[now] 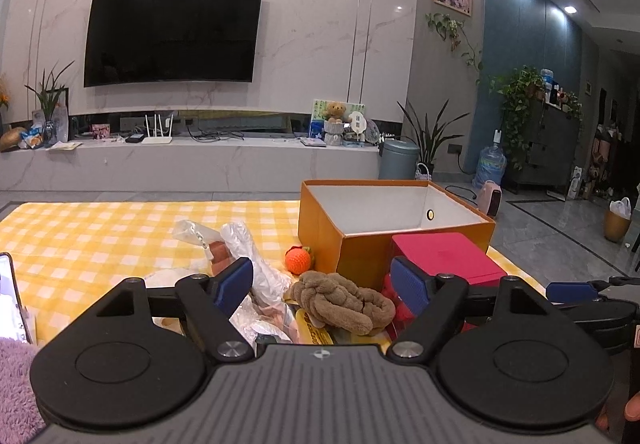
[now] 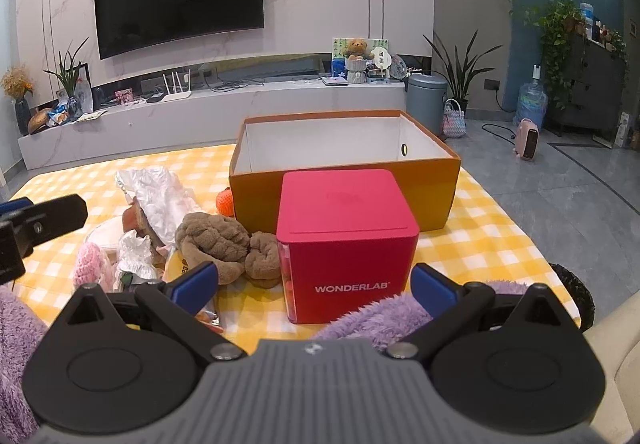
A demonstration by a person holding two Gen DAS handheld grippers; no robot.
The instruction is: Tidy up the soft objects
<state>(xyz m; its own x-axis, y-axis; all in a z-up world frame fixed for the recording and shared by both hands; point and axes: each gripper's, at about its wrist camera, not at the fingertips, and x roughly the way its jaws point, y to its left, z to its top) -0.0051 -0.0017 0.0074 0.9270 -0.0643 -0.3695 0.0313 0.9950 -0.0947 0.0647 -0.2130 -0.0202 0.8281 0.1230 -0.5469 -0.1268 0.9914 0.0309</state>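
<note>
A brown knotted plush (image 1: 344, 300) (image 2: 216, 240) lies on the yellow checked tablecloth (image 1: 100, 236), just ahead of my left gripper (image 1: 320, 272). That gripper is open, its blue pads (image 1: 236, 280) apart from the plush. A small orange crocheted ball (image 1: 298, 260) (image 2: 225, 201) rests against the open orange box (image 1: 360, 248) (image 2: 256, 199), whose white inside looks empty. My right gripper (image 2: 314, 276) is open too, facing a red WONDERLAB box (image 2: 348, 236) without touching it. A pink knitted piece (image 2: 94, 264) lies at the left. Purple fluffy fabric (image 2: 380, 316) sits under the right gripper.
Crumpled clear plastic bags (image 1: 256, 264) (image 2: 160, 187) and yellow packets clutter the cloth beside the plush. A phone (image 1: 12, 296) stands at the table's left edge. The table ends just right of the orange box, with grey floor beyond. A TV wall and low cabinet stand behind.
</note>
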